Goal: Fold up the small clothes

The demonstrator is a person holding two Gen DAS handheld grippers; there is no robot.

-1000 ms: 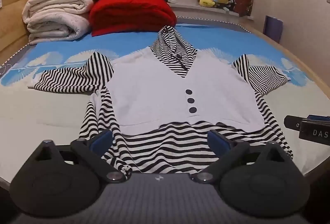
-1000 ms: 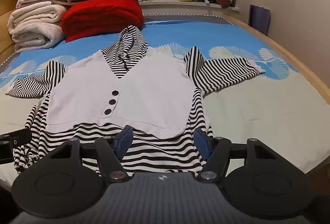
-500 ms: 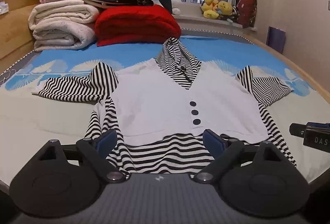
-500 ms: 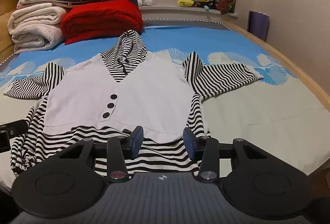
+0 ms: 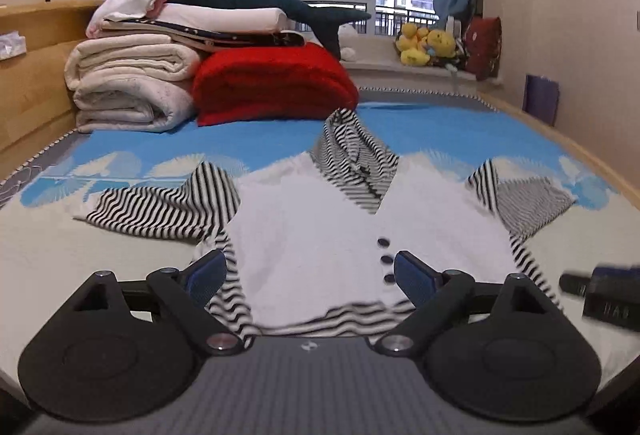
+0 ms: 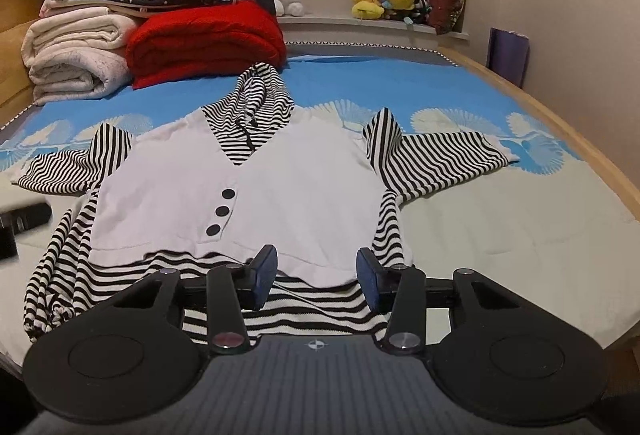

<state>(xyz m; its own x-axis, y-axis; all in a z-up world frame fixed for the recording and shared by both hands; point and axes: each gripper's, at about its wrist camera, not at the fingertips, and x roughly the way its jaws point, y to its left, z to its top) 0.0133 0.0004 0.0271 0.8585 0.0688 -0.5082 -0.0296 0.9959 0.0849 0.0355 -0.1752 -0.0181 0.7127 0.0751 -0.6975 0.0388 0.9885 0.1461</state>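
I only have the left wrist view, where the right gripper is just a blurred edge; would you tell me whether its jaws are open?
Observer: Yes, the right gripper is open, and the bottom hem of the striped top shows between its fingers.
Operator: Thank you. How does the fabric lie on my side, low down, where my left gripper blocks the view?
Observer: There the striped side panel is bunched in folds rather than flat, and it ends close to the front edge of the bed.
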